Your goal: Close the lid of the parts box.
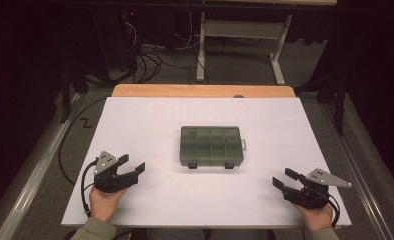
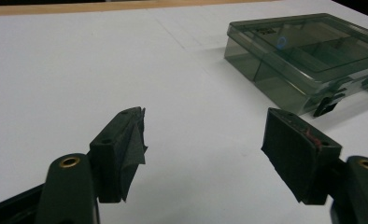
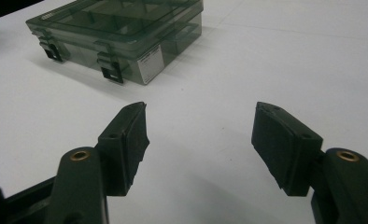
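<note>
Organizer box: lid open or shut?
Shut. The organizer box lies flat on the table, lid down, both front latches down.

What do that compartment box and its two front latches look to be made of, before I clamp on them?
The box looks like smoke-tinted clear hard plastic with a glossy finish: the inner dividers show through the lid, and light glints on it. The latches look like opaque black plastic, matte. The table under it seems a matte white sheet, possibly paper or laminate.
</note>
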`<state>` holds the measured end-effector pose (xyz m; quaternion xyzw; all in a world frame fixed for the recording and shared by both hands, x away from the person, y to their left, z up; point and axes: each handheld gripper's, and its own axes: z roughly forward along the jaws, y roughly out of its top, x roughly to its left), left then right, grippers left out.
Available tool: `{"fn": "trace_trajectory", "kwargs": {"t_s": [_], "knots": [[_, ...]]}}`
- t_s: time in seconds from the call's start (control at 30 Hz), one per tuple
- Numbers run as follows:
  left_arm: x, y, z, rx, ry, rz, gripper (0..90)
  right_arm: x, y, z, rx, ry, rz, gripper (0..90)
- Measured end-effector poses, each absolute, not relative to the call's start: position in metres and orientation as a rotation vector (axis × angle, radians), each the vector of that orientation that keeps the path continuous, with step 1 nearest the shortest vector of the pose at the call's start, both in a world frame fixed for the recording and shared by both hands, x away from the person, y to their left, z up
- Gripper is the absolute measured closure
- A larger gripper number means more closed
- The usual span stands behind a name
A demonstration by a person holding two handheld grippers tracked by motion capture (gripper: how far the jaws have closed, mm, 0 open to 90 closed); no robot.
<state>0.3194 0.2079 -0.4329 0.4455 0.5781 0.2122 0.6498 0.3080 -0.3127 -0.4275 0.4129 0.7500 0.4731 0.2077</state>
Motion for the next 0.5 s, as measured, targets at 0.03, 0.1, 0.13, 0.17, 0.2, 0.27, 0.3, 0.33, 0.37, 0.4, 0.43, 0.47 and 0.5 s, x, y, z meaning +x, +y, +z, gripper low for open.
{"fn": "trace_trajectory", "kwargs": {"t_s": [0.03,0.1,0.13,0.17,0.2,0.27,0.3,0.33,0.37,0.4,0.43,0.47,0.5], "knots": [[0.3197,0.2095,-0.4332,1.003,1.321,0.481,29.6,0.3079,-0.3125,-0.4279,1.15,2.088,1.318,36.9],[0.3202,0.2123,-0.4342,0.997,1.331,0.488,29.6,0.3079,-0.3126,-0.428,1.15,2.083,1.317,36.9],[0.3205,0.2129,-0.435,1.002,1.333,0.493,29.6,0.3078,-0.3129,-0.4279,1.151,2.079,1.32,36.9],[0.3208,0.2131,-0.4357,1.007,1.336,0.493,29.6,0.3076,-0.3132,-0.4278,1.155,2.074,1.324,36.9],[0.3211,0.2131,-0.4363,1.012,1.338,0.49,29.5,0.3075,-0.3136,-0.4278,1.156,2.07,1.323,36.9],[0.3214,0.2124,-0.4368,1.018,1.338,0.491,29.5,0.3077,-0.3145,-0.4281,1.161,2.066,1.317,36.7],[0.3215,0.2123,-0.4368,1.018,1.336,0.489,29.5,0.3081,-0.3149,-0.4284,1.164,2.066,1.316,36.5],[0.3215,0.2123,-0.4369,1.018,1.335,0.488,29.5,0.3085,-0.3153,-0.4286,1.168,2.066,1.316,36.4],[0.3218,0.2123,-0.4372,1.018,1.336,0.486,29.5,0.3086,-0.3156,-0.4286,1.169,2.066,1.316,36.4],[0.322,0.2124,-0.4375,1.022,1.336,0.486,29.5,0.3087,-0.3157,-0.4286,1.17,2.064,1.318,36.4],[0.3222,0.2124,-0.4376,1.022,1.336,0.485,29.5,0.3088,-0.3157,-0.4286,1.172,2.064,1.32,36.1],[0.3224,0.2123,-0.4377,1.022,1.336,0.485,29.5,0.309,-0.3157,-0.4287,1.173,2.065,1.319,35.8],[0.3226,0.2122,-0.4378,1.025,1.336,0.485,29.5,0.3093,-0.3158,-0.4289,1.174,2.066,1.32,35.6]]}}
